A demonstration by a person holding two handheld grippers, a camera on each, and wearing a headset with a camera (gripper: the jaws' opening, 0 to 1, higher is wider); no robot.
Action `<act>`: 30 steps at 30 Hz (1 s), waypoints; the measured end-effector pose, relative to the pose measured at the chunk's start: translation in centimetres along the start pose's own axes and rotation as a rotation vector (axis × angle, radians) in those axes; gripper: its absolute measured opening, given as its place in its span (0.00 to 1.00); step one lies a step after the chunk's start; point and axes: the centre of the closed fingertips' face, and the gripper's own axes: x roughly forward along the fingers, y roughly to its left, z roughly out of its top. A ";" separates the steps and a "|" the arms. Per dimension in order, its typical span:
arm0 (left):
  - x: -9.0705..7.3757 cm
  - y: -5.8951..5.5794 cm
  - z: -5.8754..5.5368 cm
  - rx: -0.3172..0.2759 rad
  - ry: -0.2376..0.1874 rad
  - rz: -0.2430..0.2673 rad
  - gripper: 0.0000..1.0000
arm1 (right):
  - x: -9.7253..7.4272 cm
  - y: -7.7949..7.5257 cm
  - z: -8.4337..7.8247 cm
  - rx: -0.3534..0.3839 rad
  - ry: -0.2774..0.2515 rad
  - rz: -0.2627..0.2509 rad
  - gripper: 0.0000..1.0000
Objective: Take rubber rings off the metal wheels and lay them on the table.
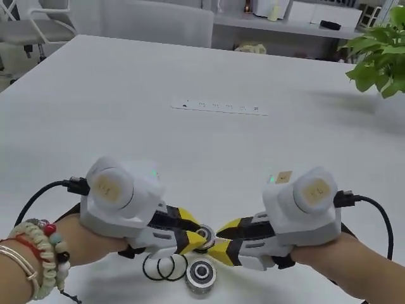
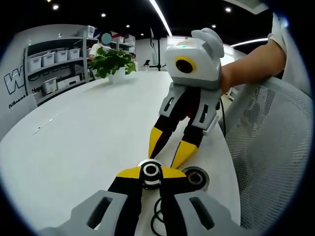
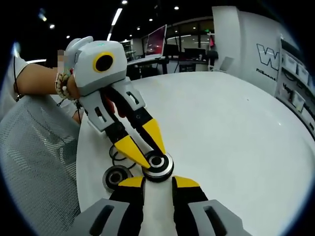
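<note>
The left gripper (image 2: 150, 173) squeezes the hard, heavy metal wheel (image 3: 157, 164). I cannot tell if the right gripper (image 3: 158, 181) holds anything. Pull the soft, stretchy rubber ring (image 3: 170, 173) by its edge.

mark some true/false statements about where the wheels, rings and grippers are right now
1. The left hand-held gripper is shut on a metal wheel. True.
2. The second metal wheel is held in the right hand-held gripper. False: it lies on the table beside the rings, and that gripper's jaws stand apart at the held wheel.
3. Two rubber rings lie overlapping on the table. True.
4. The plant stands between the two grippers. False: it is at the far right of the table, well beyond them.
5. A power strip lies on the table beyond the grippers. True.
</note>
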 end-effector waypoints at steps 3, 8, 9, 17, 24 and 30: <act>0.0 0.0 0.0 0.005 -0.005 0.000 0.08 | 0.4 0.0 0.1 -0.028 0.003 -0.022 0.22; 0.0 0.0 0.0 0.002 -0.014 -0.001 0.08 | 0.9 -0.2 0.5 -0.011 -0.028 -0.056 0.25; 0.0 0.0 0.0 0.001 -0.016 -0.001 0.08 | 1.0 -0.1 0.5 -0.017 -0.028 -0.054 0.25; 0.0 0.0 0.1 0.003 -0.016 0.001 0.08 | 1.2 -0.1 1.2 -0.009 -0.057 -0.060 0.26; 0.0 0.0 0.1 0.004 -0.019 -0.001 0.08 | 0.7 -0.1 0.9 -0.026 -0.049 -0.044 0.23; 0.0 0.0 0.1 0.000 -0.021 0.003 0.08 | 0.6 0.0 0.7 -0.049 -0.032 -0.045 0.22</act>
